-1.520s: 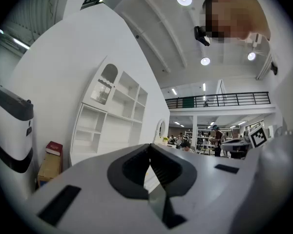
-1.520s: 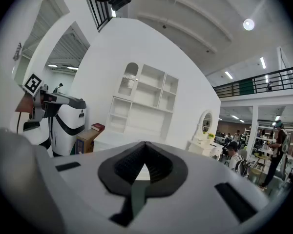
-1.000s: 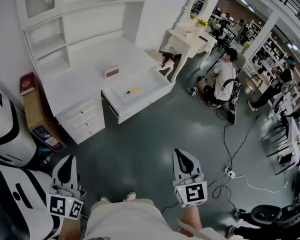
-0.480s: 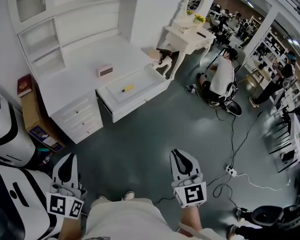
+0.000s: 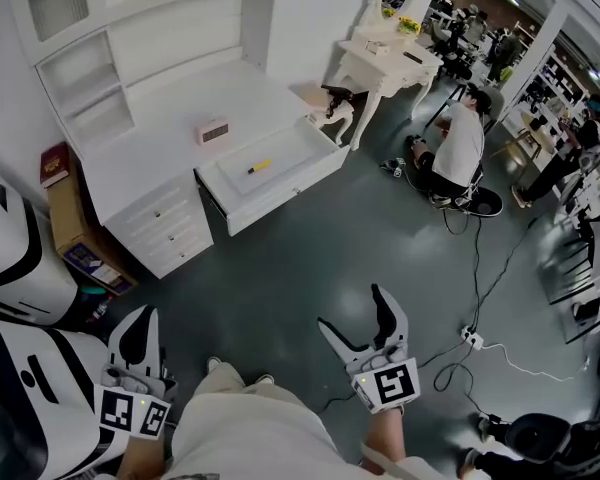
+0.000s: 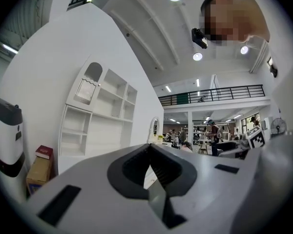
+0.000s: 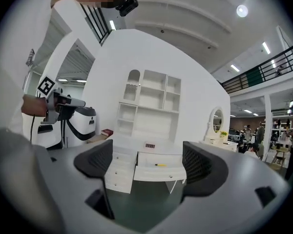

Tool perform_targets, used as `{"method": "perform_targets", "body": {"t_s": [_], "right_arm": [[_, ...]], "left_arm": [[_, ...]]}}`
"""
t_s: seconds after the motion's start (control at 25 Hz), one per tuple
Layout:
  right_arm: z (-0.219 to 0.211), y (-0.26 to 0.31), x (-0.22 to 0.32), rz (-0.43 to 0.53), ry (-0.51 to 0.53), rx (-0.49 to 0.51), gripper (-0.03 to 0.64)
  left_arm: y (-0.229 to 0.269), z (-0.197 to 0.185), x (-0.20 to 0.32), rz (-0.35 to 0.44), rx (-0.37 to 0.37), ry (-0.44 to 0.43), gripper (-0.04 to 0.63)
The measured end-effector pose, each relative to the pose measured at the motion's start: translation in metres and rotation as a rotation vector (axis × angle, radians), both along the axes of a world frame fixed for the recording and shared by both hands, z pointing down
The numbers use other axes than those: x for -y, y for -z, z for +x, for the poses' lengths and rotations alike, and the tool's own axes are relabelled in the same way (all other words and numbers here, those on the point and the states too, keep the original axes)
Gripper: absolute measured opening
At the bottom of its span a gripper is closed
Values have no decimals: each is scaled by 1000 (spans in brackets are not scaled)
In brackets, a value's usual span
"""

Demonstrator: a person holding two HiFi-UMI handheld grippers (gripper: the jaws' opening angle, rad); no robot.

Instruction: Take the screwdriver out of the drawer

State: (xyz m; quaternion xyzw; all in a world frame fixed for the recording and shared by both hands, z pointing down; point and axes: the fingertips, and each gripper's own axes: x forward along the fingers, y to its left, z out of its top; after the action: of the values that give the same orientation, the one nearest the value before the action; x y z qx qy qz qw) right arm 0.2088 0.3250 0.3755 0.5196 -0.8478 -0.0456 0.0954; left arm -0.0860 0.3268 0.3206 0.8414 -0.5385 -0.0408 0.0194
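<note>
In the head view the yellow screwdriver (image 5: 260, 167) lies in the open drawer (image 5: 280, 196) of the white bench (image 5: 170, 133), well apart from both grippers, so the reach, grasp and lift are all still left. Against the earlier frame, the right gripper (image 5: 353, 310), shut then, is opening its jaws on nothing. The left gripper view shows the left gripper (image 6: 149, 150) closed and empty, and the right gripper view frames the screwdriver far ahead between wide jaws.
</note>
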Motion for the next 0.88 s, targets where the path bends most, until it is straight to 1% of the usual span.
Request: {"method": "perform_targets", "body": {"t_s": [0.08,0.2,0.4,0.56,0.68,0.76,0.88], "right_arm": [[-2,-1,2,4,4,9,434],[5,-6,10,-22,-5,10,434],[16,-13,34,-53,-38,-2,436],[18,-21,72,-69,-53,-24,434],[14,-19,107,-81,-54,-30,434],[7,-12,141,-71,-53,-43,434],[-11,2,195,-64,-50,-54,434]], "left_arm": [[-3,0,3,-3,-3,3,15],[-5,5,14,-5,-10,-3,15],[-17,12,47,-25,-31,-24,15],[-32,21,96,-47,-65,-51,15],[-19,24,136,-12,-71,-74,15],[-12,18,170,1,-71,-80,15],[-13,4,223,-31,-88,-88,15]]}}
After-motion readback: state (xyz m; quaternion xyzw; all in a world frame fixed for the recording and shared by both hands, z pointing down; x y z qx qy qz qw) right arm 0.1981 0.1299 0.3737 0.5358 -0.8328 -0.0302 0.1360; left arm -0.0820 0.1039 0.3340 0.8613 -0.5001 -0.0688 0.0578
